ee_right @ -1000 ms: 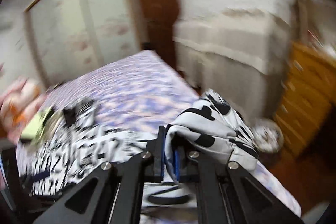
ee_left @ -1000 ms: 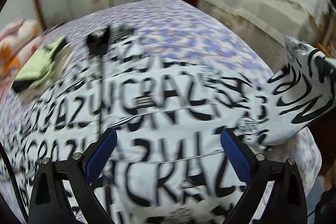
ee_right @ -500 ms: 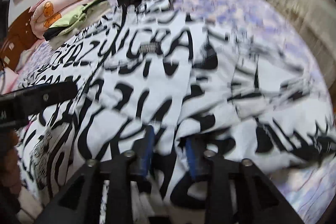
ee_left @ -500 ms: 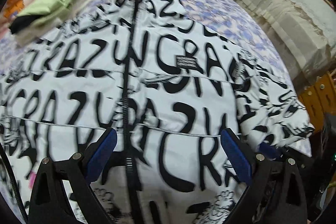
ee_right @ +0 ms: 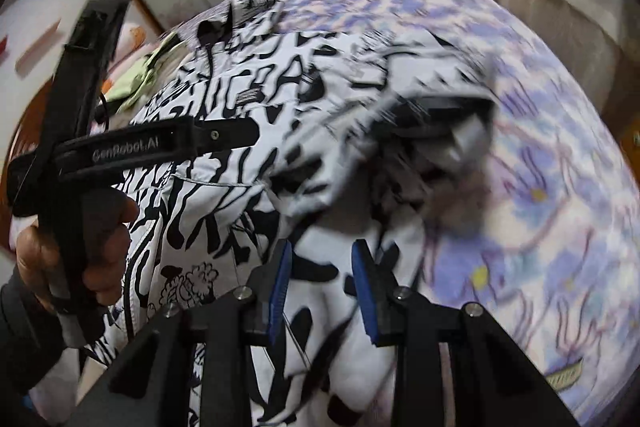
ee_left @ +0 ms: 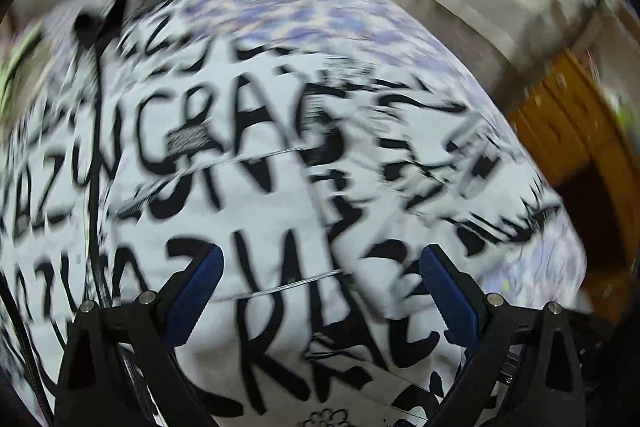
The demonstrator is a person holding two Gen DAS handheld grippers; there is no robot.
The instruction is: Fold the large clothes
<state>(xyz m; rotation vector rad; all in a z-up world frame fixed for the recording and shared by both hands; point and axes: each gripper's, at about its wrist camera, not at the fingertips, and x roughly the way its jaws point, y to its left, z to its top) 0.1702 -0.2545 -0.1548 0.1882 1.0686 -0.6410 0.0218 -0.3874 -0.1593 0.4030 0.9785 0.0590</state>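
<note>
Jacket (ee_left: 256,187) fabric is spread over the flowered bed (ee_right: 532,187). Nothing is gripped by the wide-open left gripper (ee_left: 320,291). The right gripper (ee_right: 322,283), partly parted after just opening, is held over a fold without pinching it.

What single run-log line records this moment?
stage: sleeve folded in | jacket: flat on bed | right gripper: jaws just opened, sleeve released | left gripper: open over jacket
</note>
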